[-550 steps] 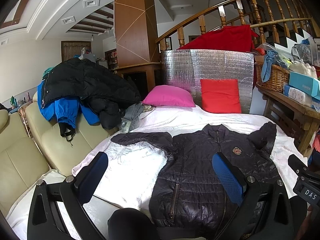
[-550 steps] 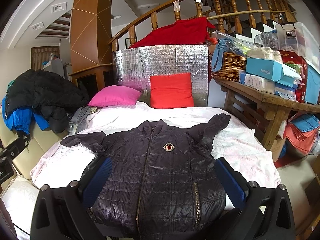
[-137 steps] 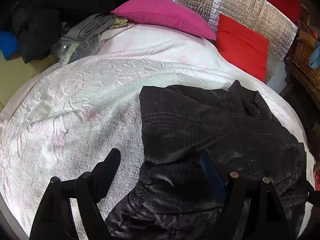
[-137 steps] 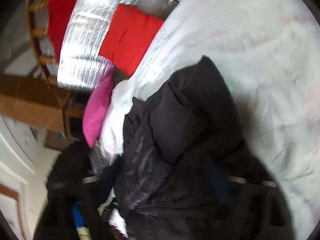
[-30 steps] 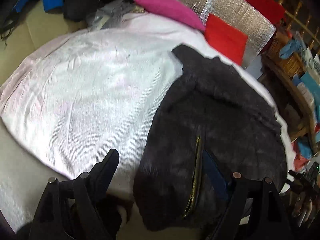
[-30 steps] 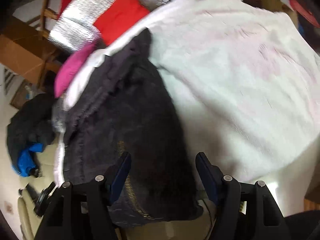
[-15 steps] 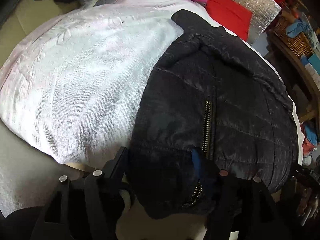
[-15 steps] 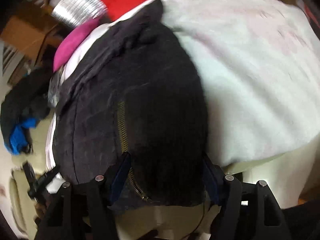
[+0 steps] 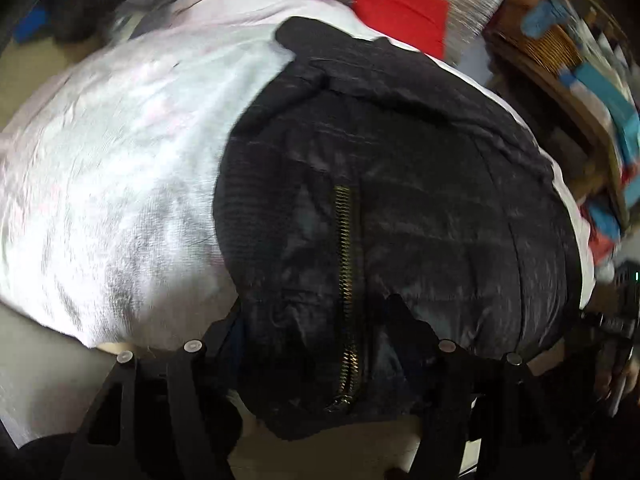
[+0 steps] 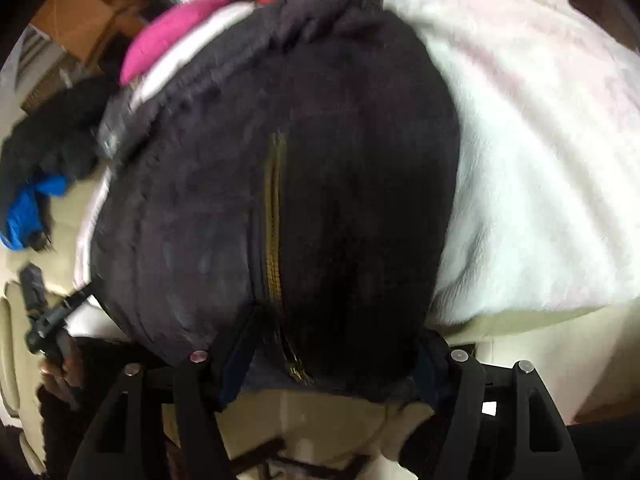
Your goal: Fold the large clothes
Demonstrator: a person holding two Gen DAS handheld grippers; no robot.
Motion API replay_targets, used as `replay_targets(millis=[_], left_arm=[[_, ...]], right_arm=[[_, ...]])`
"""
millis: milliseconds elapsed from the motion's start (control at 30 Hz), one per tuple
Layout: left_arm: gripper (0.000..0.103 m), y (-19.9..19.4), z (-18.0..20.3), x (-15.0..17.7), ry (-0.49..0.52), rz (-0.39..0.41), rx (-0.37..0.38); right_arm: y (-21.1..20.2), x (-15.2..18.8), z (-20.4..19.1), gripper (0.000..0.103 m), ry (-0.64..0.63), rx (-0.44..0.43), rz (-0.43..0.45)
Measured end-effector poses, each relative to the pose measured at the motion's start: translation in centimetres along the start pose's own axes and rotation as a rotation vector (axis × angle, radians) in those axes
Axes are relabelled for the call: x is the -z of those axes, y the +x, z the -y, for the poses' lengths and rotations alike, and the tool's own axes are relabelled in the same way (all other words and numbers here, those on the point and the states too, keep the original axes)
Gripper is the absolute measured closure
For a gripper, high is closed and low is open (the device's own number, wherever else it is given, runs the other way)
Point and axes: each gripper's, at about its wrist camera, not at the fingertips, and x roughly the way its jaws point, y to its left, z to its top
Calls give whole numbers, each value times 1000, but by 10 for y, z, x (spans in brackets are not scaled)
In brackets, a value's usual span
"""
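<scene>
The black quilted puffer jacket [image 9: 400,184] lies on the white textured bedspread [image 9: 120,184], hem at the near edge; left tongs [image 9: 316,340] are closing around the hem, right tongs [image 10: 332,356] straddle it, grip unclear

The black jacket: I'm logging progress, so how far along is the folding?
Done: the black jacket lies narrowed on the white bedspread, no sleeve spread out, pocket zipper on top. In hand: the left gripper is closing around the near hem; the right gripper straddles it too. Left, probably: folding that hem up toward the collar.
</scene>
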Motion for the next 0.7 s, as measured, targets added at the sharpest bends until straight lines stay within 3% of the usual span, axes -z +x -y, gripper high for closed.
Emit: replay_targets(millis=[33,67,100,200,300,367,400,433,467,500,600,633,700], left_arm=[[59,-1,4,1,20,11,-6],[66,-2,5,1,29,19,-19],[78,-2,4,0,28,26,-25],[88,-7,-1,-5,-4,52,17],[90,-23,0,-10,-3,134,101],[90,-25,1,-12,4,144,117],[80,-19,1,-13,4,114,109],[58,-13,1,-13,0,84,108],[46,-6,2,-13,-5,47,114],[34,2,4,-11,-1,9,124],[34,7,21,-6,107,-2,48],[45,4,26,-2,123,4,37],[72,3,29,-4,135,22,13]], right_arm=[[0,3,-1,31,0,7,1],[-2,4,-4,34,-9,15,5],[-5,5,-8,44,-20,23,17],[-20,4,-19,63,-30,-7,69],[-43,-6,-26,63,-46,-70,150],[-41,-14,-22,63,-33,-70,144],[-32,-15,-17,59,-16,-64,115],[-21,-12,-14,53,6,-52,76],[-11,-10,-5,34,52,-32,34],[-6,-7,3,30,91,-57,9],[-9,-3,-1,30,45,-68,26],[-9,-1,-6,32,3,-41,23],[-13,3,-18,57,-63,-13,32]])
